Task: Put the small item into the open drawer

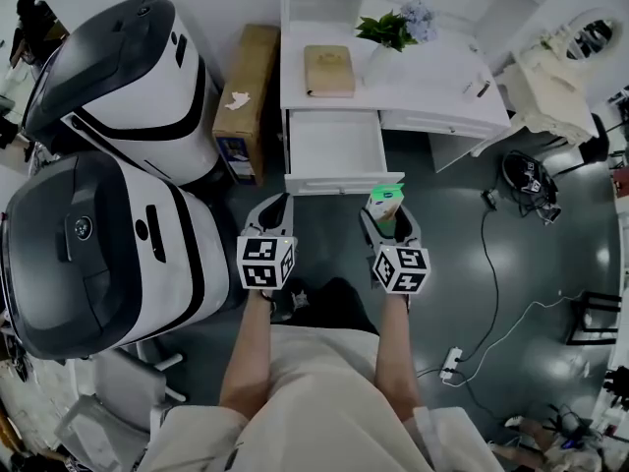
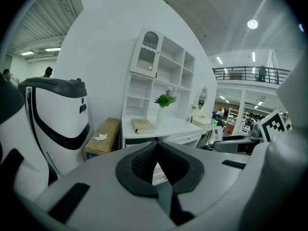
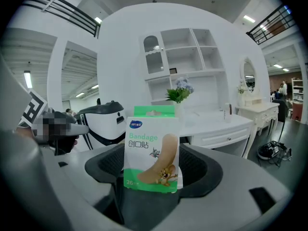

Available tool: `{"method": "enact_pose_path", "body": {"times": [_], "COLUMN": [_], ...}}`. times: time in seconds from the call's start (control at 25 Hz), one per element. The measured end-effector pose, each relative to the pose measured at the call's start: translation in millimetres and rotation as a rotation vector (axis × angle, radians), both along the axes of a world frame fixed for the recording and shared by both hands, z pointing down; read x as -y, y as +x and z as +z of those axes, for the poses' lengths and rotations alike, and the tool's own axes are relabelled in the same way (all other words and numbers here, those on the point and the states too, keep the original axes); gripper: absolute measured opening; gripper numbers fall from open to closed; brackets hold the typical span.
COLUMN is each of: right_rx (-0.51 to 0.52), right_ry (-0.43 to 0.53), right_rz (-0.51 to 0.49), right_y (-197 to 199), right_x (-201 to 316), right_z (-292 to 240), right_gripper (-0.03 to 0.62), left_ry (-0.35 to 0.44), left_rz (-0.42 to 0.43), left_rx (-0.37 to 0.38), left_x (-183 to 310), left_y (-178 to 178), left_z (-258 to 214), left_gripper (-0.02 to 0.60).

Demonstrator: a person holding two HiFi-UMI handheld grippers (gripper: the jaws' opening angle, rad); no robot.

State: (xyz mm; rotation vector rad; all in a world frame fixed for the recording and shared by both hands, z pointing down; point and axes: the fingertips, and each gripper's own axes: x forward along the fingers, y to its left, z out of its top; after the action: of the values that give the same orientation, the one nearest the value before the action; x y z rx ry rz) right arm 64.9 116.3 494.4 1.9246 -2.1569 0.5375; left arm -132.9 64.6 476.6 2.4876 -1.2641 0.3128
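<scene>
A small green-and-white bandage pack (image 3: 151, 148) stands upright between the jaws of my right gripper (image 3: 152, 170), which is shut on its lower part. In the head view the pack (image 1: 385, 202) and right gripper (image 1: 387, 220) hover over the floor just in front of the open white drawer (image 1: 339, 182), near its right front corner. The drawer is pulled out from the white desk (image 1: 432, 91) and looks bare inside. My left gripper (image 1: 274, 205) is level with the right one, near the drawer's left front corner. Its jaws are shut, tips touching, on nothing (image 2: 156, 144).
Two big white-and-black machines (image 1: 118, 77) (image 1: 98, 254) fill the left side. A cardboard box (image 1: 246, 96) leans beside the desk. On the desktop lie a tan book (image 1: 328, 70) and a potted plant (image 1: 391, 29). Cables and a power strip (image 1: 450, 365) lie on the floor at right.
</scene>
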Motion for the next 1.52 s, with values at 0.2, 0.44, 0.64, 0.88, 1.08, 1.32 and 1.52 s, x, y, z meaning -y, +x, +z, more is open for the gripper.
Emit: {"method": "enact_pose_path", "body": {"times": [0.2, 0.44, 0.64, 0.88, 1.08, 1.32, 1.52], "right_rx": [0.005, -0.012, 0.005, 0.007, 0.053, -0.004, -0.103], "right_ry": [0.003, -0.007, 0.010, 0.023, 0.036, 0.008, -0.032], "right_rz": [-0.014, -0.075, -0.116, -0.185, -0.235, -0.385, -0.526], "right_y": [-8.0, -17.1, -11.1, -3.6, 4.1, 2.8, 1.0], "right_x": [31.0, 76.9, 125.3, 184.9, 233.4, 275.1, 297.8], "right_z": [-1.3, 1.8, -4.2, -11.3, -15.7, -4.2, 13.1], "right_gripper": [0.365, 0.365, 0.365, 0.365, 0.365, 0.365, 0.365], "left_ry": [-0.046, -0.037, -0.061, -0.067, -0.067, -0.083, -0.118], "left_rz": [-0.025, -0.033, 0.012, 0.031, 0.018, 0.006, 0.003], "left_rx": [-0.072, -0.037, 0.013, 0.045, 0.090, 0.122, 0.129], "left_x": [20.7, 54.6, 83.1, 120.8, 157.8, 189.3, 203.7], "left_y": [-9.7, -9.1, 10.8, 38.9, 52.8, 65.4, 79.6], "left_z": [6.2, 7.8, 15.2, 21.0, 24.4, 33.0, 42.4], "left_gripper": [0.017, 0.017, 0.017, 0.017, 0.017, 0.017, 0.017]}}
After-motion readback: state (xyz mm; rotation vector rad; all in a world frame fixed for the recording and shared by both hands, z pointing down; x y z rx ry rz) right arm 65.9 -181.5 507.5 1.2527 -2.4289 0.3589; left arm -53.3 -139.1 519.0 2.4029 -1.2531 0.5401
